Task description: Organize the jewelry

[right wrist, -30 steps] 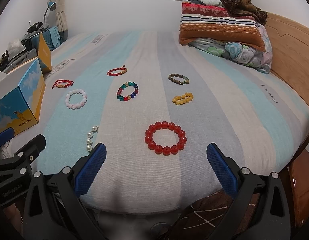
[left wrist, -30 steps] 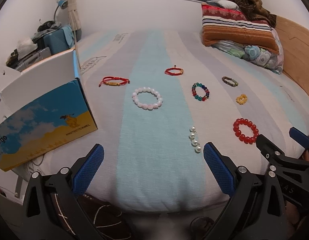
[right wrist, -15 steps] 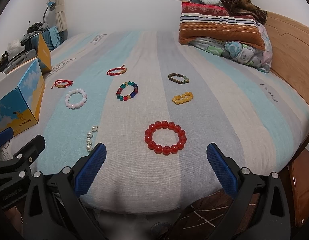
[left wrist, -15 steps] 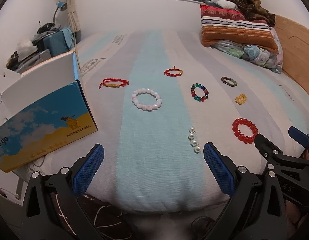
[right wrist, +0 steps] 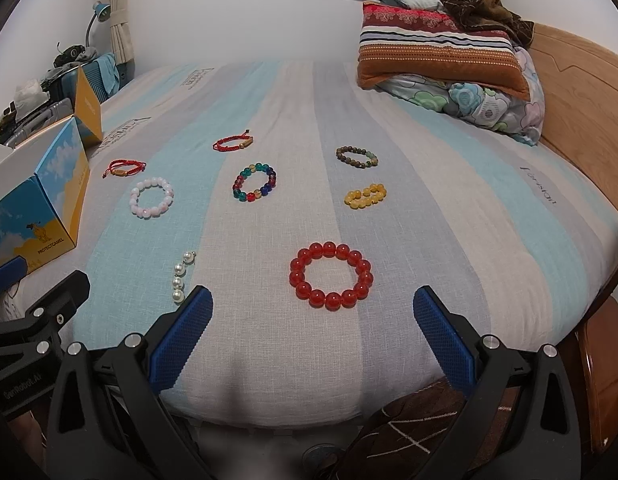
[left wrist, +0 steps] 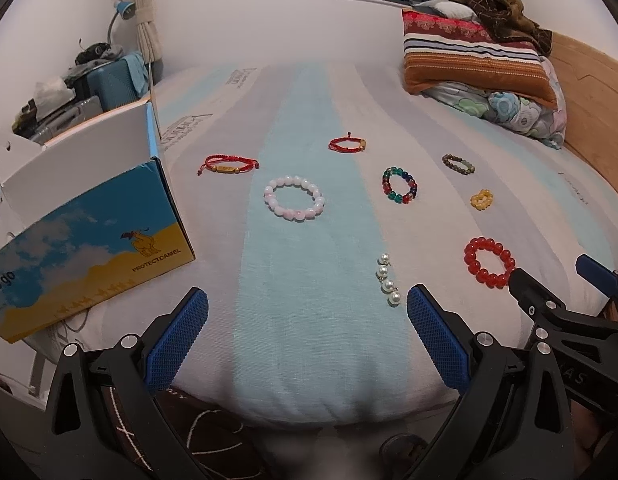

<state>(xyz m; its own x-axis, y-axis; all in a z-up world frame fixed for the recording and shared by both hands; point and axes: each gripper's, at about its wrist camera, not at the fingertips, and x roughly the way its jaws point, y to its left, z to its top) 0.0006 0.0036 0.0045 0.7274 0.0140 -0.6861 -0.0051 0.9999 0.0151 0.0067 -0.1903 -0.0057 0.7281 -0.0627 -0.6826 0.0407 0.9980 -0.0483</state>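
Several bracelets lie spread on the striped bedsheet. Nearest are a red bead bracelet and a short pearl strand. Farther back lie a pale pink bead bracelet, a multicoloured one, a yellow one, a brown one and two red cord bracelets. My left gripper hangs open over the bed's near edge, empty. My right gripper is open too, just short of the red bead bracelet.
An open blue and yellow cardboard box stands on the bed at the left. Pillows and a folded blanket are piled at the far right by the wooden headboard. Luggage and clutter sit beyond the bed's left side.
Both views have barely shifted; the bracelets and both grippers stay where they were.
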